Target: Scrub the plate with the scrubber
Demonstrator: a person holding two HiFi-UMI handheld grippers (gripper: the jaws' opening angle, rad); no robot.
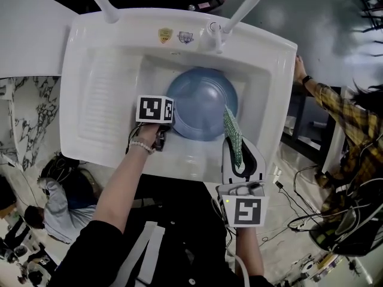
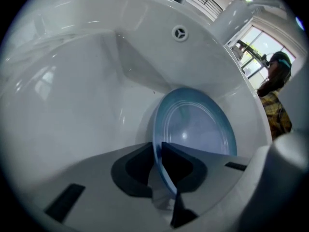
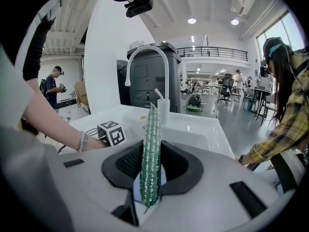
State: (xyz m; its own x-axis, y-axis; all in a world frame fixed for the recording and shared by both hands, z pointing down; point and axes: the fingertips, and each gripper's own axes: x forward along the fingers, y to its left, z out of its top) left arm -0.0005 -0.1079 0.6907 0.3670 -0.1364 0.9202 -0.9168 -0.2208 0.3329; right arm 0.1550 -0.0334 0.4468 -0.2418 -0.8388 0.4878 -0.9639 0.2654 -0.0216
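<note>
**A:** Left hand-held gripper (image 1: 168, 131) first: holding anything?

**B:** Yes. Closed on the near-left rim of the plate (image 1: 203, 103), pointing steeply down into the sink (image 1: 90, 70). From its own view (image 2: 158, 149), plainly seen: blue rim of the plate (image 2: 198, 129) running between the two dark pads, one pad on each face.

**A:** And the right hand-held gripper (image 1: 237, 150)?

**B:** Clamped on the scrubber (image 1: 232, 133). Held above the sink's near-right edge, just beside the plate's right rim. Cannot tell whether touching it or not. In its own view (image 3: 153, 151), the scrubber (image 3: 152, 149) standing upright between the jaws, green and glittery, sticking out well past the pads.

**A:** Now the scene, big to small.

**B:** White sink, wide, with a ribbed draining area at the left. Curved white faucet (image 1: 239, 11) at the back rim, two small stickers beside it. Round blue plate in the basin, below the faucet. Then the scrubber, narrow and edge-on from above. Smallest: pearl bracelet (image 1: 142, 145) on the wrist behind the left hand-held gripper.

**A:** Anyone else nearby?

**B:** Person in a plaid sleeve (image 1: 335, 106) at the right, hand near the sink's right edge.
</note>
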